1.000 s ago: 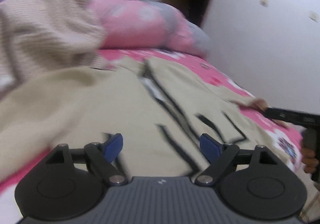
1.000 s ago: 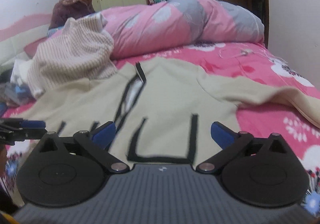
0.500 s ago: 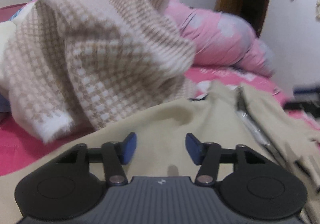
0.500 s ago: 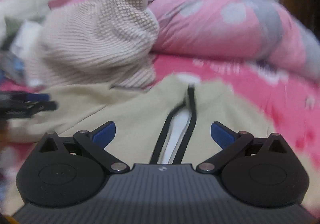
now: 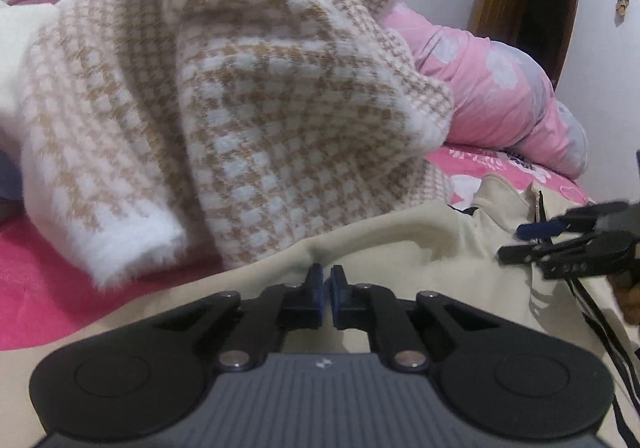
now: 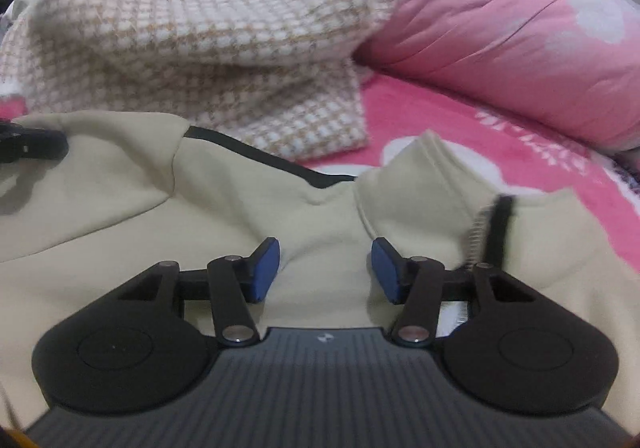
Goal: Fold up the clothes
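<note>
Left wrist view first: the left gripper (image 5: 326, 288) sits low on the beige jacket (image 5: 400, 248) near its shoulder edge, its jaws drawn almost together with only a sliver between the blue pads; it looks to be pinching a ridge of the beige cloth, though the fabric inside the gap is hard to make out. Right wrist view: the right gripper (image 6: 324, 268) rests just beside the collar (image 6: 420, 184), its jaws half spread and just closing around a raised fold, the pads not yet pressing it. The jacket lies flat on the pink bed (image 6: 500, 128), a checked knit sweater (image 5: 220, 88) heaped beyond it, touching its upper edge. This looks like the grasping step; next, the right must finish its pinch before both lift together.
</note>
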A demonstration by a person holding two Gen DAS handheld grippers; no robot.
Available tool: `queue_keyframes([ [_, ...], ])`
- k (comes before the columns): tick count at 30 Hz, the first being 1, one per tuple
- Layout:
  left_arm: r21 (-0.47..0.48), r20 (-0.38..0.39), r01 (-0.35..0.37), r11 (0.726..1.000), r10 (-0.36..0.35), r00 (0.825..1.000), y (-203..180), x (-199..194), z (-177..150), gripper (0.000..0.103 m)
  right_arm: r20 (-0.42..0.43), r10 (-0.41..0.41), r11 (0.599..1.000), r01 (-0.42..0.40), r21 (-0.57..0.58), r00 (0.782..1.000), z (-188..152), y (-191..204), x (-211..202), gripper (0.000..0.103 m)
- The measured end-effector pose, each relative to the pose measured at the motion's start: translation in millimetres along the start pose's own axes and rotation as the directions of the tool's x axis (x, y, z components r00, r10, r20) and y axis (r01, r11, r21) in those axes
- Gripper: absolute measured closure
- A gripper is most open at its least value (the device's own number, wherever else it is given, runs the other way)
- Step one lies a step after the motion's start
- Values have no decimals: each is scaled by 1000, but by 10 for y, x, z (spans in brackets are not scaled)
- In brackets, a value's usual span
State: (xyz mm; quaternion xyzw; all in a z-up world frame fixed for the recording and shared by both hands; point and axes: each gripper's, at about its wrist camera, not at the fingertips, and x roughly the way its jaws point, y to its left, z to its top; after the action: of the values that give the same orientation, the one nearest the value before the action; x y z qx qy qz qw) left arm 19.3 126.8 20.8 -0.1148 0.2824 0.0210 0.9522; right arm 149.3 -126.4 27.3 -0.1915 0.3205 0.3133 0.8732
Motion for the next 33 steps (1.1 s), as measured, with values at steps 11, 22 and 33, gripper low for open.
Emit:
queue_keyframes([
  [11,-16,7,7,1000,-7,1000,61,-29,-39,98,-41,-105,992,107,68,994,373,-347,430,55],
  [22,27,-9,31,999,-31,999,19,-30,-19,85,-75,20,998,-24,-59,997,41,293,-28,66],
  [33,92,-6,95,991,-95,995,-285,-869,-57,26,-58,44,956,-25,291,997,9,606,-1125,19],
])
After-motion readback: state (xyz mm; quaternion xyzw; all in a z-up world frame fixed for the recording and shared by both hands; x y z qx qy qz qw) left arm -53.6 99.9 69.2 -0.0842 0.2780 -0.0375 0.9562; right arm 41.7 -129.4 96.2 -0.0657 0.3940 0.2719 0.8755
